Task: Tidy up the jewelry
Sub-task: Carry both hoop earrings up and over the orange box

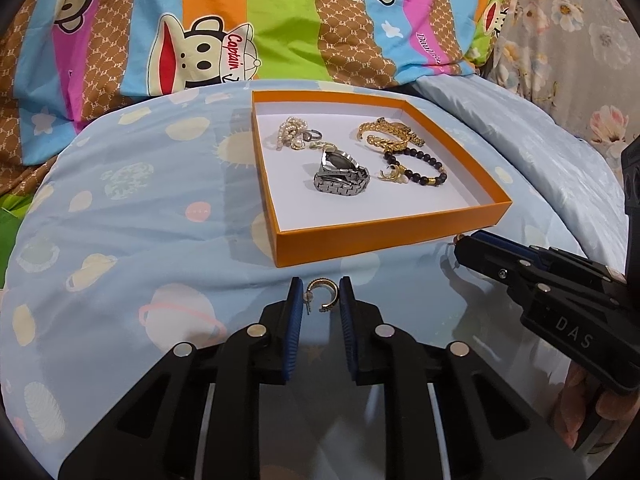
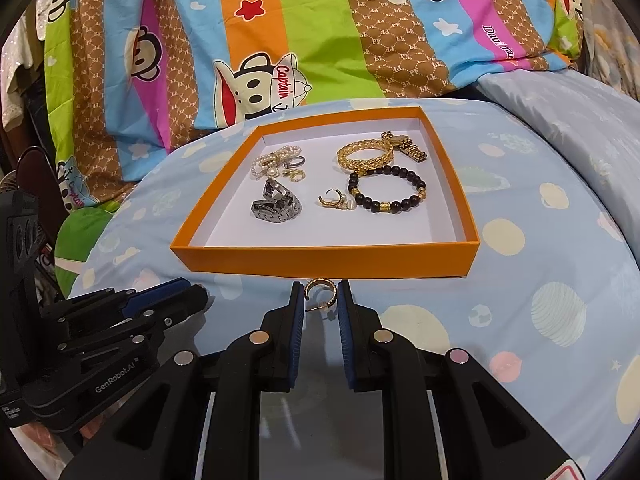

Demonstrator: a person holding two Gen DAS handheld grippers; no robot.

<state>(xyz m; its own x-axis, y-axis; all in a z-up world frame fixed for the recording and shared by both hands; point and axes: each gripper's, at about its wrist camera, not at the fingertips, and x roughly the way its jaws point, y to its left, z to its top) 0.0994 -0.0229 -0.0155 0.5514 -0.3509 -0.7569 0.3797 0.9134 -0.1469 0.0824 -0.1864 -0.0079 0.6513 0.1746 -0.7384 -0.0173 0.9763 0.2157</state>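
Gold hoop earrings [image 1: 322, 295] [image 2: 320, 294] — one pinched in each gripper [image 1: 319, 300] [image 2: 319, 300], seemingly, just before the orange box [image 1: 384, 232]. Light, slippery, thin; I'd grip across the band.

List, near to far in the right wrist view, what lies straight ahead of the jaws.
Gold hoop earring between the jaws → orange box's near wall → small gold earring with pearl → monkey-print quilt.

Both the left claw [image 1: 320, 296] and right claw [image 2: 319, 296] angle downward, jaws nearly closed.
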